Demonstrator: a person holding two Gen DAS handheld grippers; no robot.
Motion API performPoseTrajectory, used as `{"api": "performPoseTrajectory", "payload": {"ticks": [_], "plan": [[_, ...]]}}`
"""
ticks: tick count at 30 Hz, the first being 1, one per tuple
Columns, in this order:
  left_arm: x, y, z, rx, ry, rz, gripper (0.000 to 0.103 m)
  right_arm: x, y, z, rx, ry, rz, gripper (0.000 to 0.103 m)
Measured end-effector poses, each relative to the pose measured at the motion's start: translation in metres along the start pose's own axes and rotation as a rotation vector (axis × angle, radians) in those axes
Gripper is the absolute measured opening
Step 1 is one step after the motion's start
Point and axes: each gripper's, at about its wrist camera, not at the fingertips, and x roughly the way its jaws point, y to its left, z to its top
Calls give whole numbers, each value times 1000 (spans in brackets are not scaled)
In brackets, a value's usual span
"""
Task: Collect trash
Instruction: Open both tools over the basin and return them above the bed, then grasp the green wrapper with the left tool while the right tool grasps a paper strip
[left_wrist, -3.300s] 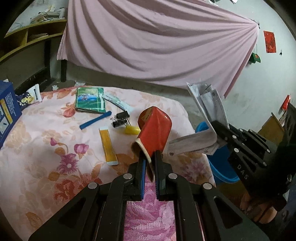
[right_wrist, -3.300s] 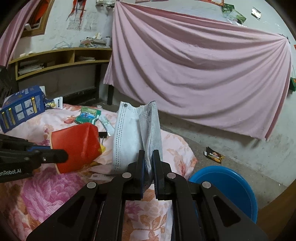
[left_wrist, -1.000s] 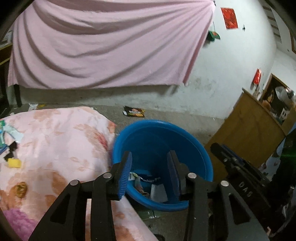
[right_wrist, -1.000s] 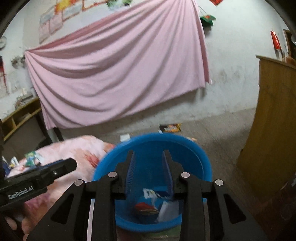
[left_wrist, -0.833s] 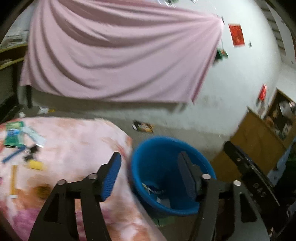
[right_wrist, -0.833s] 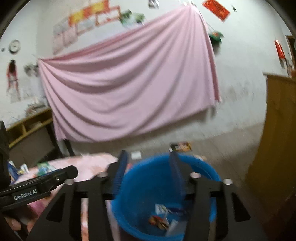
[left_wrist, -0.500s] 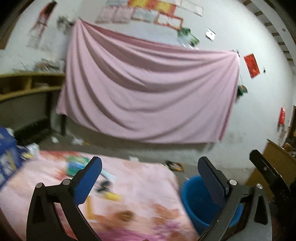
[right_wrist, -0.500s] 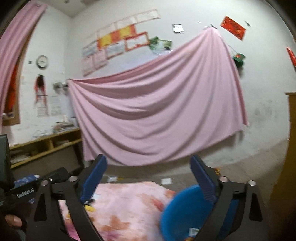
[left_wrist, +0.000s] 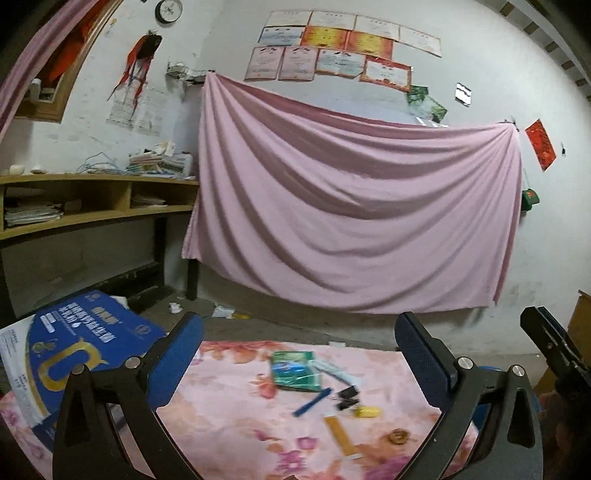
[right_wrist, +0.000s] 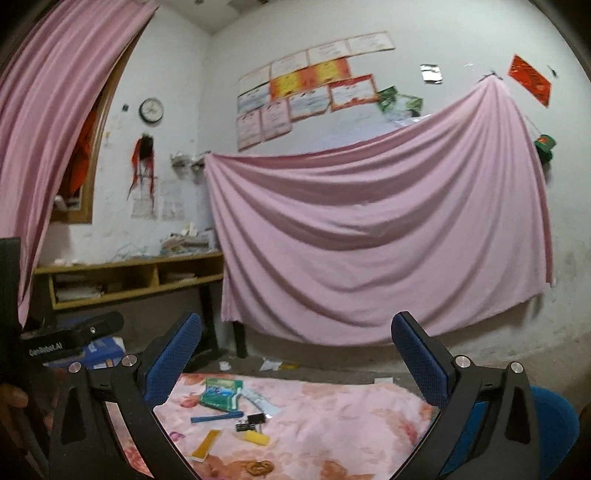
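Note:
Both grippers are wide open and empty, held above a bed with a pink floral sheet (left_wrist: 229, 417). My left gripper (left_wrist: 299, 347) faces the litter on it: a green packet (left_wrist: 294, 370), a blue strip (left_wrist: 311, 401), a black binder clip (left_wrist: 348, 397), a yellow piece (left_wrist: 366, 411), an orange sachet (left_wrist: 339, 435) and a brown crumb (left_wrist: 398, 438). My right gripper (right_wrist: 295, 349) sees the same green packet (right_wrist: 220, 395), blue strip (right_wrist: 216, 418), clip (right_wrist: 251, 422), yellow piece (right_wrist: 256, 438) and orange sachet (right_wrist: 205, 449). The blue bin (right_wrist: 554, 424) is at the lower right.
A large blue and white box (left_wrist: 70, 354) lies on the bed's left side. A wooden shelf (left_wrist: 92, 206) with papers runs along the left wall. A pink cloth (left_wrist: 351, 214) hangs on the back wall. Scraps lie on the floor (left_wrist: 221, 312) behind the bed.
Both grippers dropped their trash into the blue bin, opened wide, then swung up and left from the bin to face the bed again.

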Motion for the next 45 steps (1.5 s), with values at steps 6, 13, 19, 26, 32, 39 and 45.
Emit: {"api": "performPoseTrajectory", "payload": {"ticks": [6, 13, 19, 26, 32, 39, 45], "plan": [[13, 23, -12, -17, 27, 17, 101, 30, 12, -10, -20, 68, 23, 103], [51, 25, -14, -14, 98, -3, 101, 60, 8, -18, -39, 152, 36, 103], [99, 31, -22, -29, 211, 6, 100, 106, 4, -31, -61, 313, 78, 86], [160, 35, -45, -38, 440, 11, 60, 166, 0, -61, -57, 594, 136, 59], [207, 45, -67, -108, 632, -36, 38, 194, 2, -76, -49, 737, 187, 53], [235, 50, -73, -141, 676, -59, 37, 219, 15, -96, -92, 863, 235, 50], [250, 51, -71, -138, 697, -57, 37, 227, 20, -102, -112, 900, 242, 50]]}}
